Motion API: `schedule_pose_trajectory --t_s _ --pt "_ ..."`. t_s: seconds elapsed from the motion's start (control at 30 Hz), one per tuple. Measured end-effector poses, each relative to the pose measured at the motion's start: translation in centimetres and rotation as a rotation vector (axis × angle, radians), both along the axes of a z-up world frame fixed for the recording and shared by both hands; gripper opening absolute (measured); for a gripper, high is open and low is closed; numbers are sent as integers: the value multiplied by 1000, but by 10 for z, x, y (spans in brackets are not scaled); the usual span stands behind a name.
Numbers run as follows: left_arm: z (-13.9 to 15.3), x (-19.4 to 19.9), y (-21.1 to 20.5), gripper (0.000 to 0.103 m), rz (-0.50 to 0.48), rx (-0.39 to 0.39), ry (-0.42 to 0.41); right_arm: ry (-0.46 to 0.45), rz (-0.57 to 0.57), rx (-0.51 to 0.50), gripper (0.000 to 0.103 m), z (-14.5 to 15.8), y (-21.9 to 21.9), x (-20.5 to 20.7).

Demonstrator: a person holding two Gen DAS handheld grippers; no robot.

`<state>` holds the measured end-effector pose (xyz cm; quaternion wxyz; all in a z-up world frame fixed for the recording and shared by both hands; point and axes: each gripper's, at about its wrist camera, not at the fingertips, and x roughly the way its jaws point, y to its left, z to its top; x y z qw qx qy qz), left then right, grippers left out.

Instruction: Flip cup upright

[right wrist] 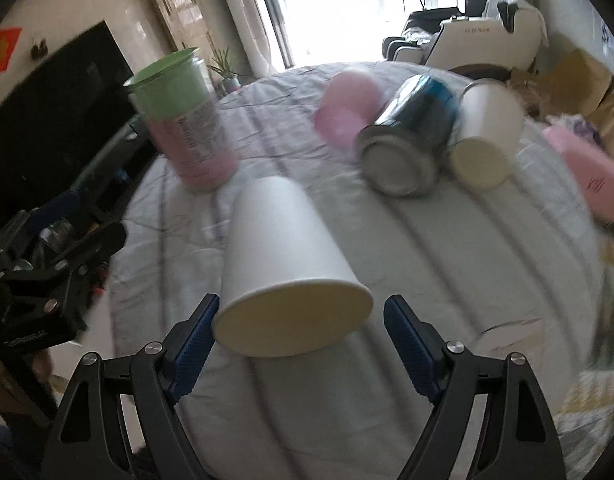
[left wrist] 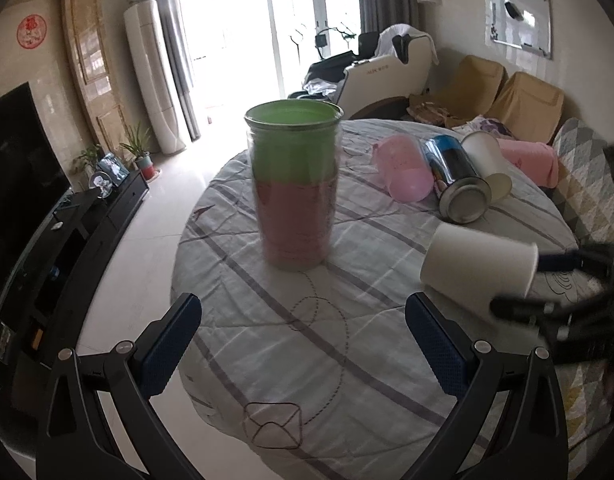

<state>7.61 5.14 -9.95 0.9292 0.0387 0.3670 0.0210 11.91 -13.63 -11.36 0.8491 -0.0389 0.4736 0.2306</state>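
Observation:
A white paper cup [right wrist: 283, 264] lies on its side on the cloth-covered round table [right wrist: 447, 280], its mouth facing the right wrist camera. My right gripper [right wrist: 301, 340] is open, with the cup's rim between its blue fingertips; whether the left pad touches the rim I cannot tell. In the left wrist view the same cup [left wrist: 477, 266] lies at the right, with the right gripper [left wrist: 547, 280] at its mouth end. My left gripper [left wrist: 303, 344] is open and empty above the table's near edge.
A tall clear jar [left wrist: 293, 184] with green and pink contents stands mid-table. At the back right lie a pink cup [left wrist: 405, 168], a metal can [left wrist: 457, 180] and another white paper cup [left wrist: 485, 160]. A sofa [left wrist: 519, 104] is behind.

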Motion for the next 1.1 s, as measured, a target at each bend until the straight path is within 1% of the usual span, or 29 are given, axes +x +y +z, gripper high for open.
schedule_pose_trajectory --t_s 0.2,0.27,0.37,0.43,0.5,0.57,0.7,0.83,0.87,0.97,1.03,1.1 --pt "-4 6 -12 103 -30 10 19 -29 -15 -32 84 7 -10 20" --pt "-4 7 -14 103 -39 8 21 10 -16 -6 84 4 -11 19" --pt "-5 10 -15 103 -42 4 26 87 -11 73 84 -13 -14 12" --pt "-5 11 -16 103 -45 6 27 102 -31 84 84 -24 -13 7" --pt "-7 13 -17 103 -47 6 28 83 -55 78 84 -28 -14 6" --pt "-8 13 -19 103 -53 5 31 55 -91 66 84 -25 -16 8" --pt "-10 14 -21 103 -60 1 37 -10 -151 -6 84 -19 -23 10" --pt "-12 15 -23 103 -66 -7 42 -29 -217 -15 84 -20 -33 15" --pt "-13 15 -24 103 -67 -7 44 -26 -232 -31 84 -22 -34 16" --pt "-12 15 -27 103 -73 -11 43 -32 -273 -19 84 -22 -44 19" --pt "-12 16 -30 103 -80 -19 43 -44 -295 12 84 -19 -49 19" --pt "-11 16 -34 103 -90 -25 44 -26 -306 21 84 -20 -50 23"
